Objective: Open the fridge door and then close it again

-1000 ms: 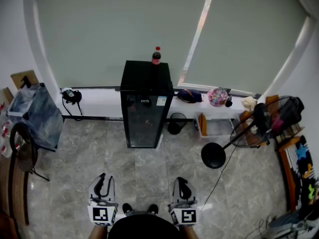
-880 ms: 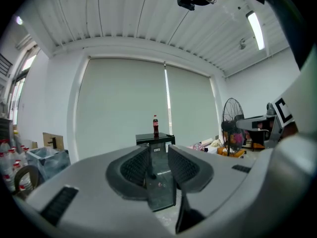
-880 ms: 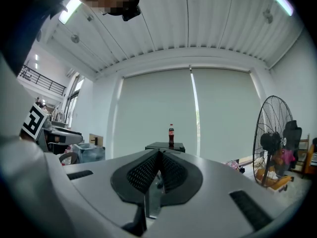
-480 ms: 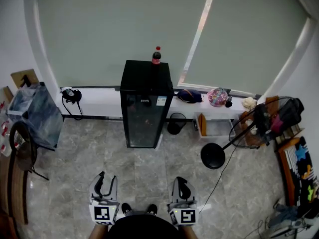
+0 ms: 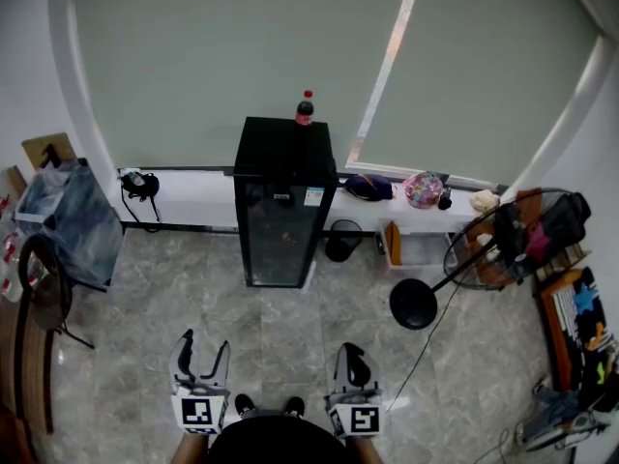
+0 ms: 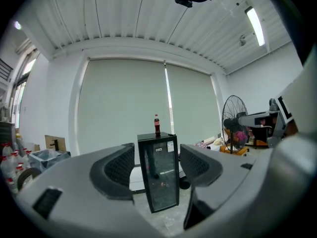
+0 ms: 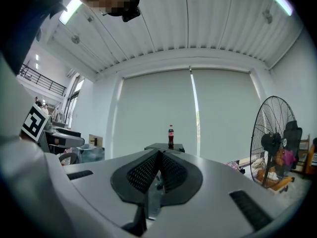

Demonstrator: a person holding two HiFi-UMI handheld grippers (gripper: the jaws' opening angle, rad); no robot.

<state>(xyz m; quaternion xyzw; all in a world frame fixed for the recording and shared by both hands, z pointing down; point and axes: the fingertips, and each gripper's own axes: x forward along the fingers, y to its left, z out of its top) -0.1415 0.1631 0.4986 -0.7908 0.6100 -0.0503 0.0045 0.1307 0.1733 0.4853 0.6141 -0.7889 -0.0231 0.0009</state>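
Observation:
A small black fridge (image 5: 281, 211) with a glass door stands closed against the far wall, a cola bottle (image 5: 304, 109) on its top. In the left gripper view the fridge (image 6: 159, 175) shows far off between the jaws, with the bottle (image 6: 157, 125) on it. My left gripper (image 5: 200, 350) is held low near my body, its jaws opening with nothing between them. My right gripper (image 5: 354, 359) is beside it, shut and empty. In the right gripper view the bottle (image 7: 171, 135) shows above the closed gripper (image 7: 159, 158). Both grippers are well short of the fridge.
A standing fan (image 5: 493, 245) with a round base (image 5: 415, 302) stands right of the fridge. A low white ledge (image 5: 184, 201) behind the fridge holds bags and small items. A chair (image 5: 53, 298) and a bin (image 5: 68, 216) stand at the left.
The left gripper's jaws have spread apart. The right gripper, both hands and the fridge stay as they were.

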